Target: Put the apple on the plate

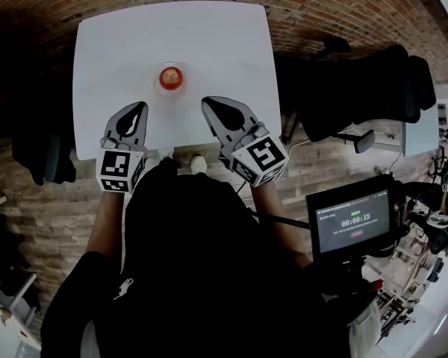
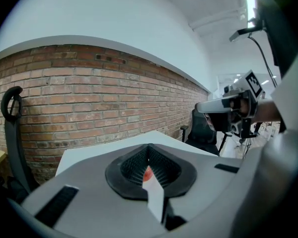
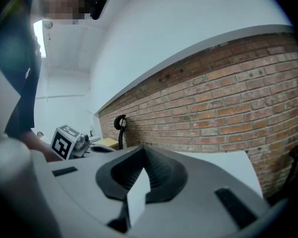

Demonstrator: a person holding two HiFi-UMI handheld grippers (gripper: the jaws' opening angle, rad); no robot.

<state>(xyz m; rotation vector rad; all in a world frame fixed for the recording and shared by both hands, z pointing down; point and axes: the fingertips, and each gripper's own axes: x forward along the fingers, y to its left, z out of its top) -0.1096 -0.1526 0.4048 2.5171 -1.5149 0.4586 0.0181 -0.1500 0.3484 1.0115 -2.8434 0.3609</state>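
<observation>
**Red apple on the plate, both hand-held grippers empty**

Red and round, the apple (image 1: pixel 171 77) sits in the middle of the white tabletop (image 1: pixel 224 43). A pale ring shows around it, and that looks like a small plate (image 1: pixel 184 86). So I think the apple is on the plate already, but the ring is faint and I can't be fully sure.

An apple like this is likely hard, not squishy. Its skin is smooth, so it could slip. It is round, so it could roll away if bumped. It is probably not very heavy. A hard squeeze could bruise it. The best place to hold it is likely around its fat middle, with one jaw on each side, pressing gently.

The left hand-held gripper (image 1: pixel 140 108) is near the front edge of the tabletop, apart from the apple. Its jaws are closed together and hold nothing. A bit of red apple peeks through the gap behind its tips.

The right hand-held gripper (image 1: pixel 207 104) is beside it, also apart from the apple. Its jaws look closed and empty too.

Either one would need to open wide before it could take the apple.
</observation>
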